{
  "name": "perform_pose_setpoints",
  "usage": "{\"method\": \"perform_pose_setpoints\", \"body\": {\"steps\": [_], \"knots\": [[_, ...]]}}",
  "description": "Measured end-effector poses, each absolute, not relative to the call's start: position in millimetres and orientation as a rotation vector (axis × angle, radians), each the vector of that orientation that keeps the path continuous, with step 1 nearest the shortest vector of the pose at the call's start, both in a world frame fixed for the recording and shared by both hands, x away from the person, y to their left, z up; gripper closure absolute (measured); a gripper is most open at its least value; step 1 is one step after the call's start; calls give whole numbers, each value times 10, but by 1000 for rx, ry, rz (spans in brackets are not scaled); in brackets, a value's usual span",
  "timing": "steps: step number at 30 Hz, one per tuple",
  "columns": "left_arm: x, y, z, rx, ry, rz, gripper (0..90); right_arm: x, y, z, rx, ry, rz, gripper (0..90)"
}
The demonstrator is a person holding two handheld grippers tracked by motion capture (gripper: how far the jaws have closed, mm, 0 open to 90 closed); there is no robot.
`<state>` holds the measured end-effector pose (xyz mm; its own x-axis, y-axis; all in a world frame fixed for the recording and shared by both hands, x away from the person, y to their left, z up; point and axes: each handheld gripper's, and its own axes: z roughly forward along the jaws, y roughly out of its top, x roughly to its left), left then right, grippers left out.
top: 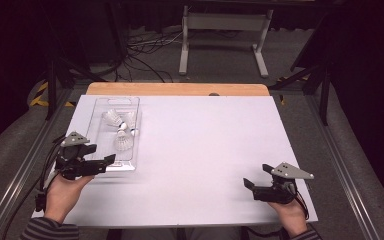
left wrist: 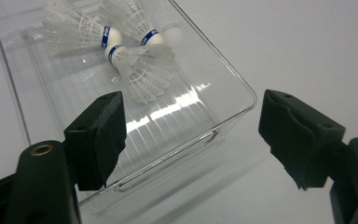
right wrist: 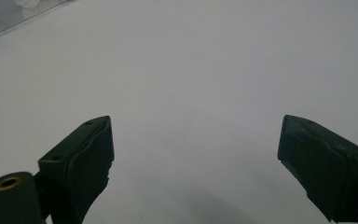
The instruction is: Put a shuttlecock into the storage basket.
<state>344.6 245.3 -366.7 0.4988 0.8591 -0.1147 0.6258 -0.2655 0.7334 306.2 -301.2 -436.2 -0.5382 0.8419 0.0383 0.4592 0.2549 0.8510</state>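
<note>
A clear plastic tray lies on the left of the white table top. Several white feather shuttlecocks with blue-banded corks lie inside, bunched in the middle. My left gripper is open at the tray's near right corner. In the left gripper view its jaws straddle that corner of the tray, touching nothing, with the shuttlecocks farther in. My right gripper is open and holds nothing, low over the table near the front right. The right gripper view has its jaws over bare white surface.
The white sheet covers a wooden table whose far edge shows. A corner of the tray appears at the top left of the right gripper view. Beyond the table are cables and a white stand on the floor.
</note>
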Motion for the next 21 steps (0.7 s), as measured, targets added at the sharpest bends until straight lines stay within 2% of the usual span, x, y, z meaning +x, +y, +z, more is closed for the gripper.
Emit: {"method": "perform_pose_setpoints", "body": {"steps": [21], "knots": [[3349,2525,-3744,1957,1210,394,227,3061,-3011,-4361,1181,2106,1205,110]]}}
